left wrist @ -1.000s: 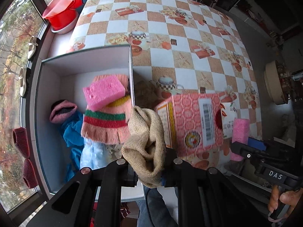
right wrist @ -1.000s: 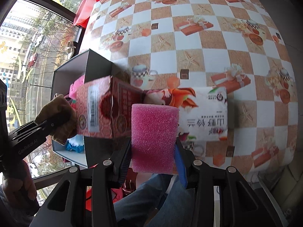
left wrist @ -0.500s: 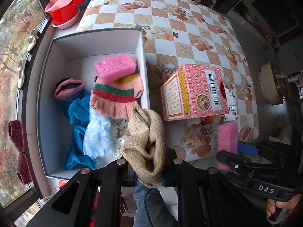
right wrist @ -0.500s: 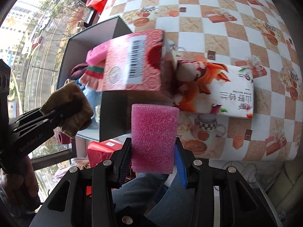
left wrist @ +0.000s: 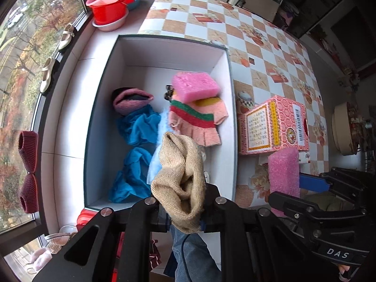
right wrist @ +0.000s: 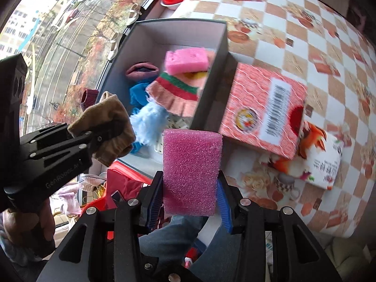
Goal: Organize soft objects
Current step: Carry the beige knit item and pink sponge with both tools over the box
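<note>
My left gripper [left wrist: 183, 208] is shut on a tan knitted sock [left wrist: 181, 176] and holds it above the near end of the open white box [left wrist: 101, 122]. The box holds a pink sponge [left wrist: 195, 85], a striped knit piece [left wrist: 197, 117], blue cloth [left wrist: 138, 136] and a pink hat [left wrist: 131, 98]. My right gripper [right wrist: 190, 188] is shut on a magenta sponge [right wrist: 191, 171], held just right of the box near the table's front edge. The left gripper with the sock also shows in the right wrist view [right wrist: 105, 127].
A pink patterned carton [left wrist: 272, 127] stands on the checkered tablecloth [left wrist: 258, 35] right of the box, with a tissue pack [right wrist: 315, 162] beside it. Red basins [left wrist: 110, 9] sit at the far window sill. Shoes and slippers lie along the sill.
Both grippers have moved left and up, toward the box. The left view now looks straight down into the box; the right gripper with its sponge has come closer to the box's near corner.
</note>
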Demonstrator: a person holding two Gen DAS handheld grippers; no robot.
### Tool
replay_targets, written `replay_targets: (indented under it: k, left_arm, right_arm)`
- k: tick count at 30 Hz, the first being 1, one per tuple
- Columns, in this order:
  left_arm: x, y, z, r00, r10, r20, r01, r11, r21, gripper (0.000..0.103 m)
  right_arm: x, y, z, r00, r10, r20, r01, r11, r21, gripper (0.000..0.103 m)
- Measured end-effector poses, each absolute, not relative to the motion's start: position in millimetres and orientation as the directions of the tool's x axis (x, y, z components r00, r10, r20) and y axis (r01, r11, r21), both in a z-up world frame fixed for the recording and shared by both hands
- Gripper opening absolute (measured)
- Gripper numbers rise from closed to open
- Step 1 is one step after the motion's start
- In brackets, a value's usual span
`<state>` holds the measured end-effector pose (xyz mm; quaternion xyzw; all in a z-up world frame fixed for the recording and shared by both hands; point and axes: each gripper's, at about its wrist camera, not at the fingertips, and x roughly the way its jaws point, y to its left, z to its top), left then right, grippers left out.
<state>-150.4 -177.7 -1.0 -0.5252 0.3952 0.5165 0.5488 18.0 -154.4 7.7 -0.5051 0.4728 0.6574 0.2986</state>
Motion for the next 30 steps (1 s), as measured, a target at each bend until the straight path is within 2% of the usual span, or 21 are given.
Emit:
replay_targets:
  k: [12, 30]
  left_arm:
    - [-184.4, -179.8, -7.6, 0.120, 0.175, -0.977, -0.974, -0.171, -0.151, 0.018]
    - [-204.7, -160.7, -23.4, 0.082, 0.162, -0.983, -0.970, -0.214, -0.117, 0.018]
  right_arm:
    - [-39.9, -139.7, 14.1, -0.313, -0.104, -0.944, -0.822, -0.467, 0.324, 0.044]
    - [-71.1, -107.3, 6.1, -0.319, -0.099, -0.943, -0.829, -0.453, 0.328, 0.044]
